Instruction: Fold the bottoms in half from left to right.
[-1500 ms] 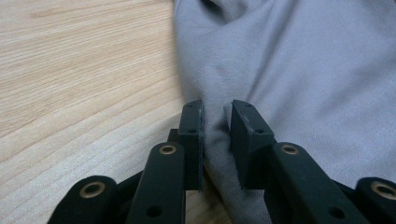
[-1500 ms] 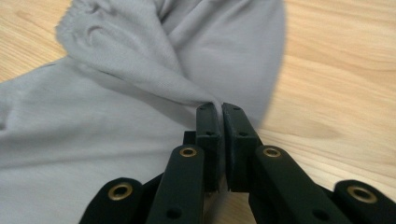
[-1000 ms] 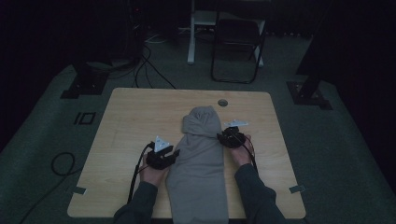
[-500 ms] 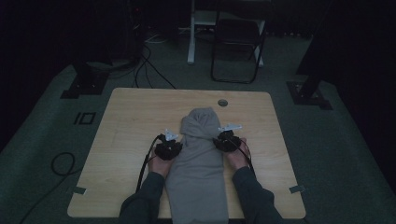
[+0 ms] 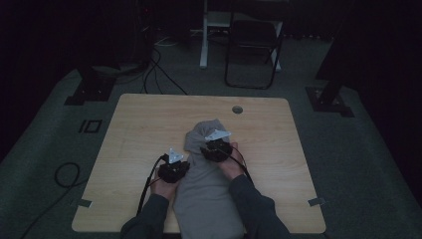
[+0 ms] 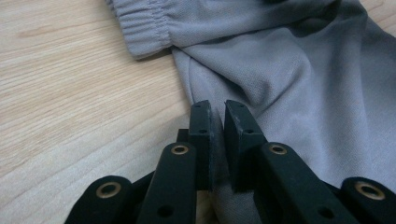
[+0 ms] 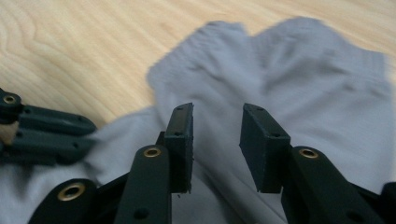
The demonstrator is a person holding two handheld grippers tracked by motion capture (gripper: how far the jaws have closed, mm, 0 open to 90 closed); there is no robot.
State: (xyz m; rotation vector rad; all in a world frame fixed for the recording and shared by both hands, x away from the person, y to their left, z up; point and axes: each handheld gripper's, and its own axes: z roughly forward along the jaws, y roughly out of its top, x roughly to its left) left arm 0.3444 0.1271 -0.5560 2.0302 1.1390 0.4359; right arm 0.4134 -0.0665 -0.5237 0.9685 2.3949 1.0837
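Note:
A grey garment lies lengthwise on the wooden table, its far end bunched up. My left gripper sits at the garment's left edge. In the left gripper view its jaws are pressed nearly together on a fold of the grey cloth, and a ribbed cuff lies just beyond. My right gripper rests over the upper part of the garment. It stands open above the cloth with nothing between its jaws. The left gripper shows at the left of the right gripper view.
Bare wood surrounds the garment on both sides. A round cable hole is near the table's far edge. A black chair stands beyond the table. Cables lie on the dark floor at the left.
The right gripper has moved left from the garment's right edge onto its middle. The left gripper went in and came back toward the near left. The garment's far end is more bunched.

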